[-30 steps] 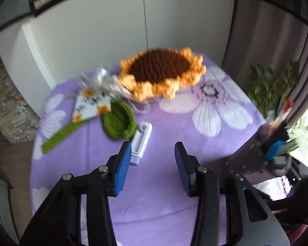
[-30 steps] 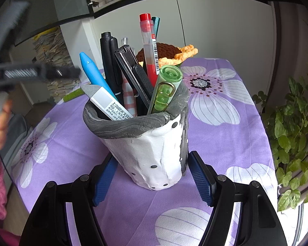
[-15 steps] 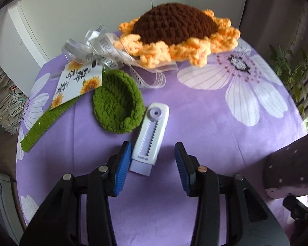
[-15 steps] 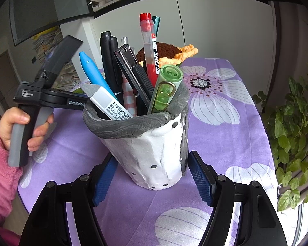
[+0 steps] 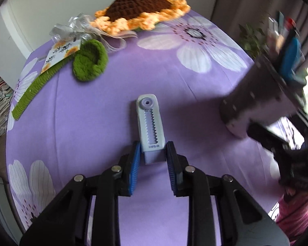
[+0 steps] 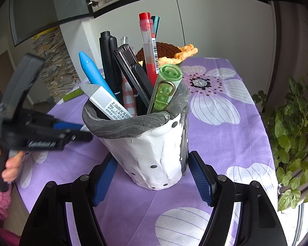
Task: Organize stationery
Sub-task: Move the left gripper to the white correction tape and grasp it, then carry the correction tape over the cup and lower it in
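A pale grey-blue utility knife (image 5: 150,127) lies on the purple flowered tablecloth (image 5: 104,123). My left gripper (image 5: 153,153) has its blue pads on either side of the knife's near end, closed onto it. My right gripper (image 6: 152,176) holds a white and grey pen holder (image 6: 154,143) between its pads. The holder is full of pens, a blue marker (image 6: 92,71), a red pen (image 6: 148,47) and a green case (image 6: 164,88). The holder also shows at the right of the left wrist view (image 5: 262,98), and the left gripper shows in the right wrist view (image 6: 30,135).
A crocheted sunflower (image 5: 141,10) with a green leaf (image 5: 90,63), stem, ribbon and card (image 5: 59,55) lies at the table's far side. A potted plant (image 6: 293,135) stands beyond the right table edge. White cabinets and paper stacks (image 6: 55,65) are behind.
My left gripper moved down and forward over the knife and its jaws narrowed onto the knife's near end. The right gripper and pen holder stayed still.
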